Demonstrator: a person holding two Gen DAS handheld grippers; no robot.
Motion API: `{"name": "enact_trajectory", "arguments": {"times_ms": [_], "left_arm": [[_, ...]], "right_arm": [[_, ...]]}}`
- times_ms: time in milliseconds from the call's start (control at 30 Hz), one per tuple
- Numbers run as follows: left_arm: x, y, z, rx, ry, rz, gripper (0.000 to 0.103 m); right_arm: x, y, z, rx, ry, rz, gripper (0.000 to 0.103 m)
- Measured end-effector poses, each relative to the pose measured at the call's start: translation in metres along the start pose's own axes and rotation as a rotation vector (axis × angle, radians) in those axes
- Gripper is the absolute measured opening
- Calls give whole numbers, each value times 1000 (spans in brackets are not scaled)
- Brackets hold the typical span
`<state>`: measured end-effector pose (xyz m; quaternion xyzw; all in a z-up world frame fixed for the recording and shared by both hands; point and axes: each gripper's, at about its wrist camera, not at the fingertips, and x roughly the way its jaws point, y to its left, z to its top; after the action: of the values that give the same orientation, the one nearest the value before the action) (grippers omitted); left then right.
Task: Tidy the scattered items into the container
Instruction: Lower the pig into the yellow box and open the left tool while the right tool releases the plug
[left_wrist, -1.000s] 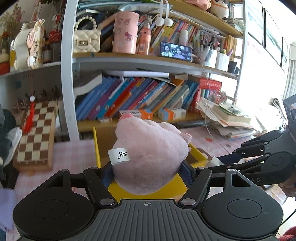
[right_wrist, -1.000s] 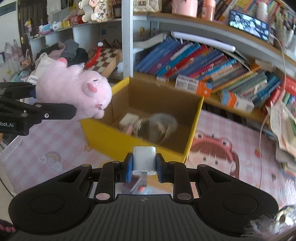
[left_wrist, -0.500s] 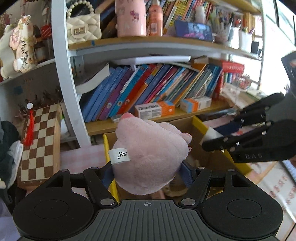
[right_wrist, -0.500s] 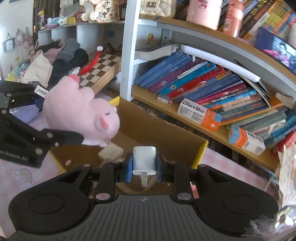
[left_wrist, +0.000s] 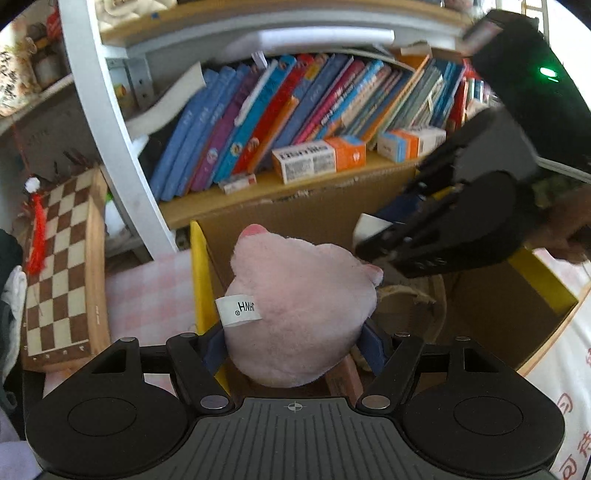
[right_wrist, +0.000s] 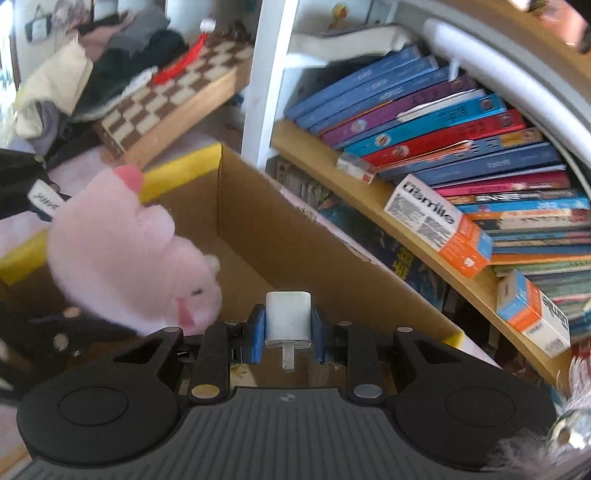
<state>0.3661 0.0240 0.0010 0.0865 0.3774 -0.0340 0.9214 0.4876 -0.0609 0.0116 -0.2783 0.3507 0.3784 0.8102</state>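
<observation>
My left gripper (left_wrist: 293, 341) is shut on a pink plush pig (left_wrist: 295, 299) with a white tag and holds it over the open yellow-rimmed cardboard box (left_wrist: 197, 266). The pig also shows in the right wrist view (right_wrist: 125, 258), above the box (right_wrist: 258, 221). My right gripper (right_wrist: 288, 325) is shut on a small white charger plug (right_wrist: 288, 319) and hangs over the box interior; it appears in the left wrist view (left_wrist: 373, 236) at the right, close to the pig. Some items lie in the box bottom, mostly hidden.
A bookshelf with leaning books (left_wrist: 295, 110) and small orange-white cartons (left_wrist: 317, 157) stands right behind the box. A chessboard (left_wrist: 59, 266) leans at the left. A white shelf post (left_wrist: 122, 147) rises next to the box. Piled clothes (right_wrist: 92, 74) lie far left.
Both grippers have moved forward and down over the box, closer to the bookshelf. The pig and the charger plug now hang inside the box opening. Both grips are unchanged.
</observation>
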Motion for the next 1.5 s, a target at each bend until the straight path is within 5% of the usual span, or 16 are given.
{"name": "enact_trajectory", "arguments": {"times_ms": [433,600,867,1167,1367,1433,1500], "left_arm": [[8,-14,0,67,31,32,81],[-11,-16,1,72,-54,77,84],[-52,-9,1,-51,-214,48,87],[-65,-9,-9,-88,-219,43,87],[-71,-8,-11,-96,-224,59,87],[-73,-7,-12,-100,-231,62,88],[-76,-7,-13,-104,-235,63,88]], "right_arm": [[41,-5,12,-95,85,17,24],[42,-6,16,-100,76,22,24],[53,0,24,-107,82,36,24],[57,-2,28,-83,95,60,25],[45,-3,26,-58,72,63,41],[27,-2,21,-42,33,51,63],[10,0,16,-26,-7,40,67]]}}
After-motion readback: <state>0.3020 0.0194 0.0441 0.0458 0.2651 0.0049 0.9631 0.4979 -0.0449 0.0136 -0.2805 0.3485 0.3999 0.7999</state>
